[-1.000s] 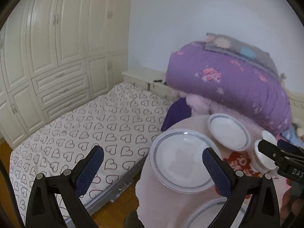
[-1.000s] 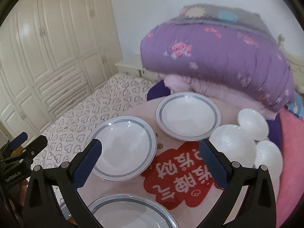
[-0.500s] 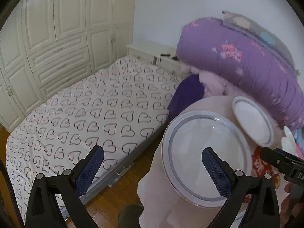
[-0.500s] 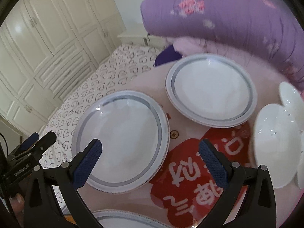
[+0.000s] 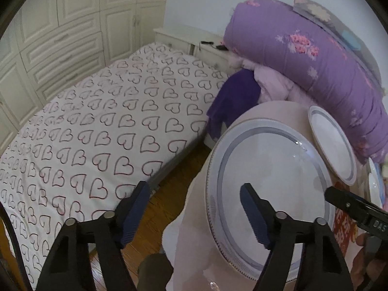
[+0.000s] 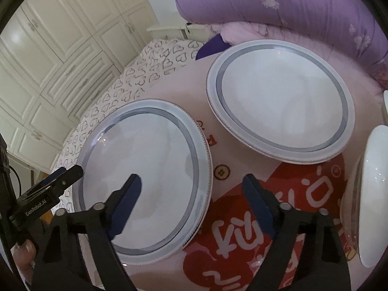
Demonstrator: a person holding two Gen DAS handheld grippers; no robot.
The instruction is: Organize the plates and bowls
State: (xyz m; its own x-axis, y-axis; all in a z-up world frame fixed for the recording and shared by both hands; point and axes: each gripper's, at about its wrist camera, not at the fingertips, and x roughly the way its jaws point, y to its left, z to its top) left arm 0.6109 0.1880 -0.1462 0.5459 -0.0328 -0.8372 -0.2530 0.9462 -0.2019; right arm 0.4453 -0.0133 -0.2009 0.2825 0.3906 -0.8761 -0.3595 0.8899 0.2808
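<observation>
A white plate with a grey ring (image 5: 266, 181) (image 6: 145, 169) lies at the left edge of a round table under a pink cloth (image 6: 169, 92). My left gripper (image 5: 194, 211) straddles its left rim, one finger over the floor and one over the plate. Its jaws are closing, and the pads are clear of the rim. My right gripper (image 6: 194, 194) straddles the opposite rim. It is closing too and presses on nothing. A second matching plate (image 6: 278, 101) (image 5: 332, 145) lies farther back. A white bowl (image 6: 373, 194) sits at the right.
A bed with a heart-print sheet (image 5: 97, 133) stands left of the table, with a strip of wooden floor (image 5: 169, 189) between them. Folded purple quilts (image 5: 303, 48) are piled behind the table. White wardrobes (image 5: 60, 36) line the far wall. A red print (image 6: 242, 218) covers the cloth's middle.
Both grippers have come down and closer to the near plate, so it now fills more of each view. Both pairs of jaws have narrowed, and each now spans a rim of that plate.
</observation>
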